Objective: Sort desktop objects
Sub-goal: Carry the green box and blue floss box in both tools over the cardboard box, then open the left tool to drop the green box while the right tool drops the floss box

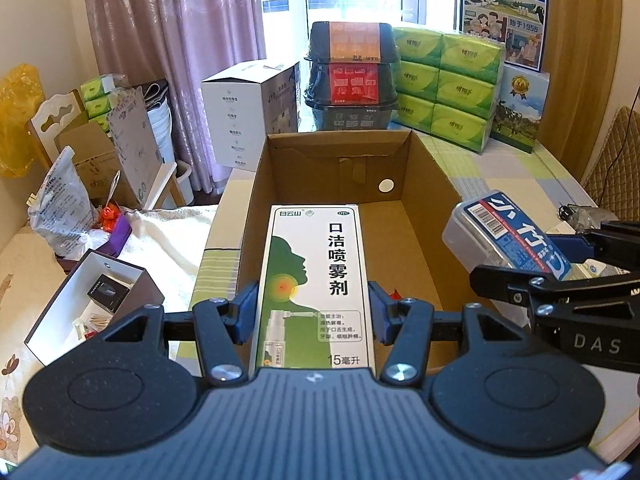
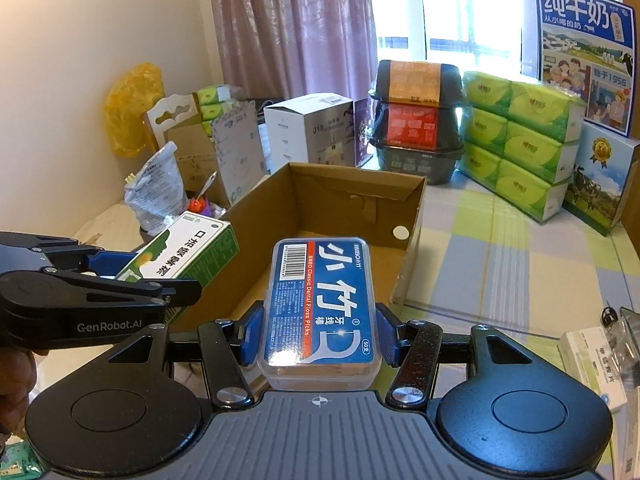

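We find the left gripper (image 1: 313, 312) clamped on a green-and-white spray carton (image 1: 316, 280), and the right gripper (image 2: 319, 334) clamped on a clear blue-labelled floss box (image 2: 320, 308). Both hang over the open brown cardboard box (image 1: 424, 184) at centre frame. Green tissue packs (image 2: 524, 136) stand upper right on the checked tablecloth (image 2: 500, 248), with pink curtains (image 2: 296, 24) behind.

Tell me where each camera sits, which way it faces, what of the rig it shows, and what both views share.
Left wrist: on the left gripper, looking forward along its fingers at the cardboard box; its fingers clamp the spray box.
Right wrist: on the right gripper, facing the same box; its fingers clamp the floss case.
Shared: both held items, the other gripper, the cardboard box, tissue packs, the curtain.
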Demonstrator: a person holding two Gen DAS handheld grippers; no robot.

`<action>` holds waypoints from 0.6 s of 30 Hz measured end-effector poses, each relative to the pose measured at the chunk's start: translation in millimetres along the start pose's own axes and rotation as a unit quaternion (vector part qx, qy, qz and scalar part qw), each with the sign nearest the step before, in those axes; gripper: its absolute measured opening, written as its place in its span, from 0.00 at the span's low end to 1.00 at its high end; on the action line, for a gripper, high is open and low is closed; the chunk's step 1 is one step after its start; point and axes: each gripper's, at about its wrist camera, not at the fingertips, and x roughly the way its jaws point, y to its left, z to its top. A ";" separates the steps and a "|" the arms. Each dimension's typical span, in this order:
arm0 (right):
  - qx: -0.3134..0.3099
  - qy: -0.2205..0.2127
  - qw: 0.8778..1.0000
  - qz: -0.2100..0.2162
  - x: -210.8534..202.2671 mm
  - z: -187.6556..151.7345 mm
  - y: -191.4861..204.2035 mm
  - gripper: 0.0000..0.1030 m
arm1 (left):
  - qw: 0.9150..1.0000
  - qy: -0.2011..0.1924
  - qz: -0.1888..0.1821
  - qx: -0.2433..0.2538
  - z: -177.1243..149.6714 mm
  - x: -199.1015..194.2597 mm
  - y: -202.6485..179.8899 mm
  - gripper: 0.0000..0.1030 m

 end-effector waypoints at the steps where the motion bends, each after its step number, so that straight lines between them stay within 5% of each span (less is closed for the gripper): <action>1: 0.000 0.001 1.000 0.000 0.9 0.5 0.4 0.52 | 1.000 0.001 -0.001 0.000 -0.1 1.7 0.6 0.49; 18: 0.028 0.018 0.999 0.011 38.3 -2.1 -8.2 0.52 | 0.999 0.008 -0.013 -0.036 -1.1 29.3 28.9 0.50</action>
